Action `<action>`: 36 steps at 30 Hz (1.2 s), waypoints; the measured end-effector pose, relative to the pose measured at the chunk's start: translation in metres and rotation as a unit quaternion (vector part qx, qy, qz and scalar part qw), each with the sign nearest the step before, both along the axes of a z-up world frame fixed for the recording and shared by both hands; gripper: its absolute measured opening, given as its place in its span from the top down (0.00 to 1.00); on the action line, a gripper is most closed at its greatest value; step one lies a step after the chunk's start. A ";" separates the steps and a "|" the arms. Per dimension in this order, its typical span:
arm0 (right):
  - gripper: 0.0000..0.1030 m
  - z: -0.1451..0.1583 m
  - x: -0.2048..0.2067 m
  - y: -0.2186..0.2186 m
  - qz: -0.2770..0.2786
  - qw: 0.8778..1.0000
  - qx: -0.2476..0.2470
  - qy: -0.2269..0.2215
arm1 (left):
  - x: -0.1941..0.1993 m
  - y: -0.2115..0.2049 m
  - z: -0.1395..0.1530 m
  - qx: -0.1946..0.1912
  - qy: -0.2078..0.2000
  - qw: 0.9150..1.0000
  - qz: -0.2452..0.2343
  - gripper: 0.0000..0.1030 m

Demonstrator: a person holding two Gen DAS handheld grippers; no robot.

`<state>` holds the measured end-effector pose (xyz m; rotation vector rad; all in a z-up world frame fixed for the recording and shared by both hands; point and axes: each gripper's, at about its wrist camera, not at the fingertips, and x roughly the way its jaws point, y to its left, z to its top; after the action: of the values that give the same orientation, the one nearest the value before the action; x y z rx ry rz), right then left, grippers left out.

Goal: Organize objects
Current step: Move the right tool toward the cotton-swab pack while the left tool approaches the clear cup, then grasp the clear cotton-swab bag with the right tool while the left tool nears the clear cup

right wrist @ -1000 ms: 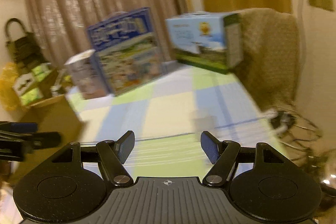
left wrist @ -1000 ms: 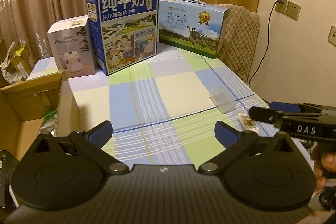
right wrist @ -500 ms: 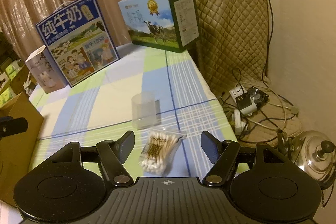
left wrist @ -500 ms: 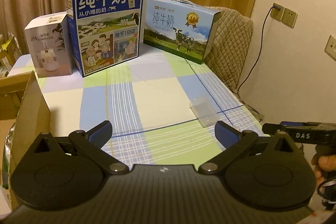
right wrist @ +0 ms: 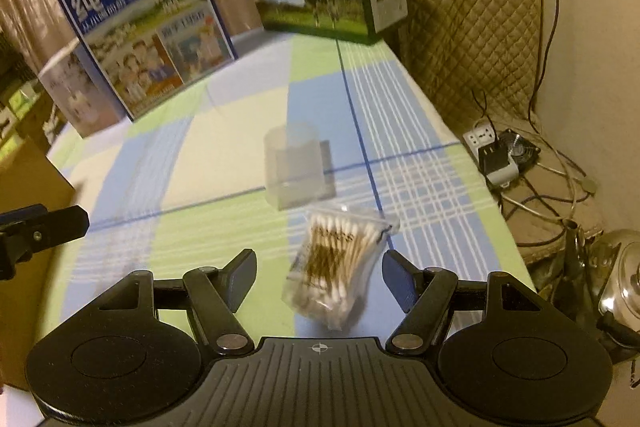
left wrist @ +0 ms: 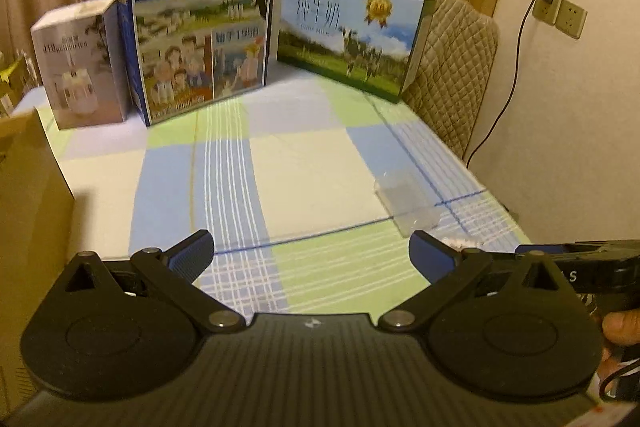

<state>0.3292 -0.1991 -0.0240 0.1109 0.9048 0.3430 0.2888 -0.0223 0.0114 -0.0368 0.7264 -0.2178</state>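
Observation:
A clear plastic bag of cotton swabs [right wrist: 336, 263] lies on the checked tablecloth [right wrist: 224, 163] between the open fingers of my right gripper [right wrist: 320, 277], which hovers just above it. A clear plastic box [right wrist: 298, 165] lies just beyond the bag; it also shows in the left wrist view [left wrist: 412, 201]. My left gripper [left wrist: 310, 255] is open and empty over the table's near edge. The right gripper [left wrist: 576, 263] shows at the right edge of the left wrist view.
Two milk cartons [left wrist: 200, 27] [left wrist: 352, 31] and a white box [left wrist: 80, 63] stand along the table's far side. A cardboard box [left wrist: 28, 195] stands at the left. A quilted chair [right wrist: 468, 11], a power strip [right wrist: 496, 155] and a kettle [right wrist: 620, 279] are at the right.
My right gripper has moved forward and down, so the cotton swab bag now lies between its fingers. My left gripper has shifted a little closer to the table.

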 end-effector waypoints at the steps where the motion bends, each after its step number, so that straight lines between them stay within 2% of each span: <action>1: 0.35 -0.004 0.001 0.001 0.000 1.000 -0.001 0.005 | 0.002 0.001 -0.005 0.001 0.001 1.000 0.001 0.01; 7: 0.35 -0.019 0.015 0.009 -0.006 1.000 -0.015 0.009 | 0.017 0.005 -0.026 -0.009 0.038 0.999 0.007 0.01; 11: 0.35 -0.027 0.020 0.016 -0.003 1.000 -0.018 0.022 | 0.022 0.004 -0.025 -0.014 0.033 0.999 0.005 0.01; 18: 0.37 -0.031 0.024 0.026 0.009 0.999 -0.049 0.013 | 0.027 0.006 -0.030 -0.022 0.045 0.999 0.010 0.01; 23: 0.68 -0.030 0.025 0.025 0.004 0.997 -0.075 0.008 | 0.027 0.004 -0.032 -0.018 0.048 0.999 0.009 0.01; 25: 0.75 -0.029 0.026 0.022 0.000 0.997 -0.073 0.014 | 0.027 0.004 -0.033 -0.018 0.051 0.999 0.010 0.01; 29: 0.78 -0.026 0.026 0.017 -0.001 0.997 -0.075 0.019 | 0.028 0.004 -0.033 -0.018 0.051 0.998 0.010 0.01; 36: 0.78 -0.016 0.035 0.001 -0.039 0.997 -0.068 -0.006 | 0.028 0.006 -0.034 -0.022 0.051 0.998 0.012 0.01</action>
<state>0.3643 -0.1980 -0.0399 0.0174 0.9061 0.2092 0.3171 -0.0164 -0.0227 -0.0985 0.8228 -0.2108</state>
